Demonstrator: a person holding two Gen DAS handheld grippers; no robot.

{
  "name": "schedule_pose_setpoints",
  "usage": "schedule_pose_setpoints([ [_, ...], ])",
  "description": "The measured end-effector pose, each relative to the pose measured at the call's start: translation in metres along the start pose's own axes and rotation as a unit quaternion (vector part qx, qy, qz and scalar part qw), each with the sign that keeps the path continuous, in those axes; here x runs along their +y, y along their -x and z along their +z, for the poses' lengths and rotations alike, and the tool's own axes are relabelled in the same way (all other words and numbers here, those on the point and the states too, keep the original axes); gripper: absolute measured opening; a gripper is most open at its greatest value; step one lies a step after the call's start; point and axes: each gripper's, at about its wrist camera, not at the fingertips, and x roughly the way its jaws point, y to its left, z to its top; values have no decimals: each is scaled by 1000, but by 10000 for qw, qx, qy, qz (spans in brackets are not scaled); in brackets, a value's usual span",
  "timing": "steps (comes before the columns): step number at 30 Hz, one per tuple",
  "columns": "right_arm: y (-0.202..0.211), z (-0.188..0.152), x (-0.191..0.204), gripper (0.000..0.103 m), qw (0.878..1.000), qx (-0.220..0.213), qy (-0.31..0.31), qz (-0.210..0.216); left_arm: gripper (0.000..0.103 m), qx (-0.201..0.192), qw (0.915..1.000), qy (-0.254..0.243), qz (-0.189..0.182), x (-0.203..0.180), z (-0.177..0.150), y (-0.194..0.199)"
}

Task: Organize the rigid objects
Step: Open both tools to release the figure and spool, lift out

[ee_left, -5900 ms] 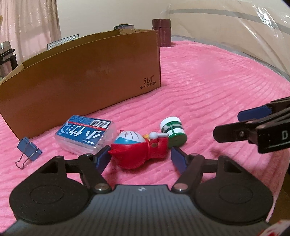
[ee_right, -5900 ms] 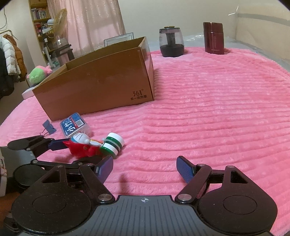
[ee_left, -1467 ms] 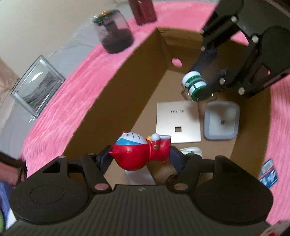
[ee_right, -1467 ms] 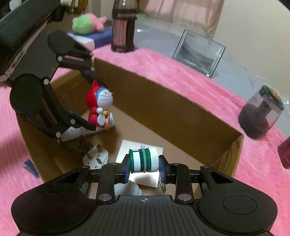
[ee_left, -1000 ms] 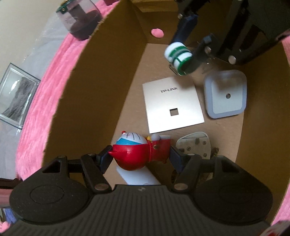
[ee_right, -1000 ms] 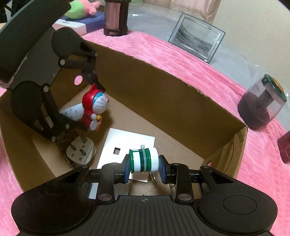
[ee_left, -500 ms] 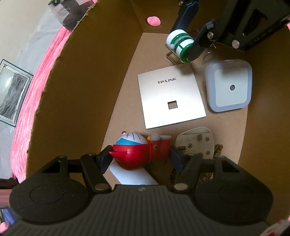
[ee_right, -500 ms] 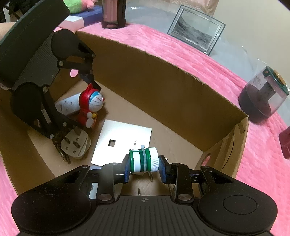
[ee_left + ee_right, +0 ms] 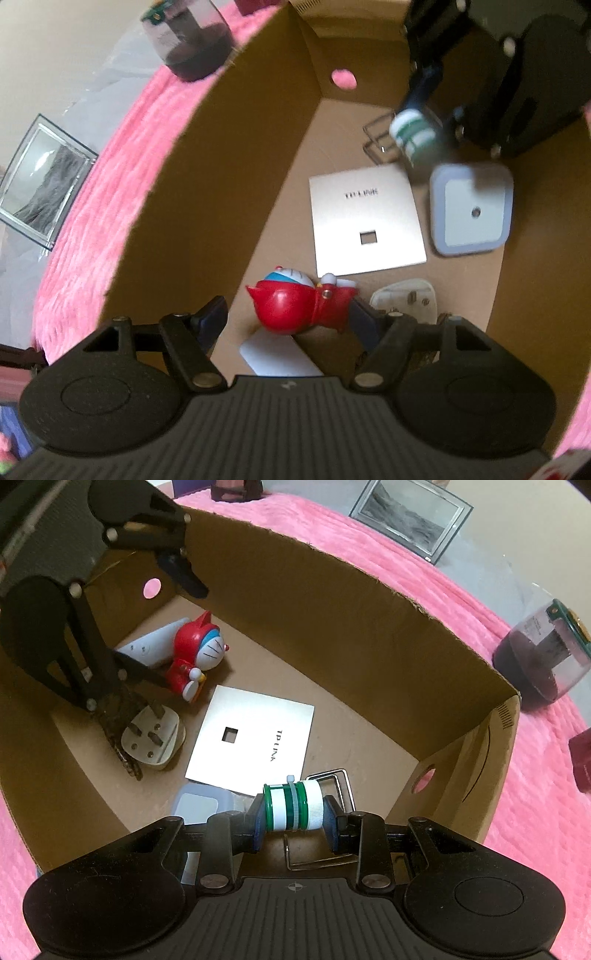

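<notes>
A red and blue cat figure [image 9: 299,306] [image 9: 197,653] lies on the floor of the brown cardboard box [image 9: 332,602], partly on a white device [image 9: 155,646]. My left gripper [image 9: 286,314] [image 9: 173,627] straddles it. Its jaws are opening: the left pad stands clear of the figure and the right pad is close beside it. My right gripper [image 9: 293,808] is shut on a green and white spool [image 9: 293,805] [image 9: 415,136], low over the box's other end, above wire clips [image 9: 332,786].
On the box floor lie a silver TP-LINK plate [image 9: 255,738], a white three-pin plug [image 9: 153,738] and a grey-blue square unit [image 9: 471,210]. Outside, on the pink blanket [image 9: 424,565], stand a dark jar [image 9: 543,657] and a picture frame [image 9: 410,513].
My left gripper's jaws have spread off the cat figure, which has come to rest on the box floor. The right gripper still carries the spool, a little lower in the box.
</notes>
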Motion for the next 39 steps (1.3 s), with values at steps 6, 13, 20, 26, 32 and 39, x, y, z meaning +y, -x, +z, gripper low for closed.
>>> schedule_pose_setpoints([
  [6,0,8,-3,28,9997,-101,-205,21,69,-296,9985,456,76,11,-3,16],
  [13,-5,33,-4,28,9992,-232,-230,-230,69,-570,9958,718,64,17,-7,30],
  [20,-25,53,-17,28,9968,37,-518,-601,69,-655,9956,664,42,13,-7,29],
  [26,-31,55,-18,28,9969,82,-454,-636,69,-690,9953,685,36,13,-8,28],
  [32,-2,45,-19,28,9950,-401,-644,-654,69,-853,9927,848,92,12,-11,42],
  [39,73,25,4,28,9878,-1200,-810,-568,69,-1302,9836,1226,238,-2,-16,91],
])
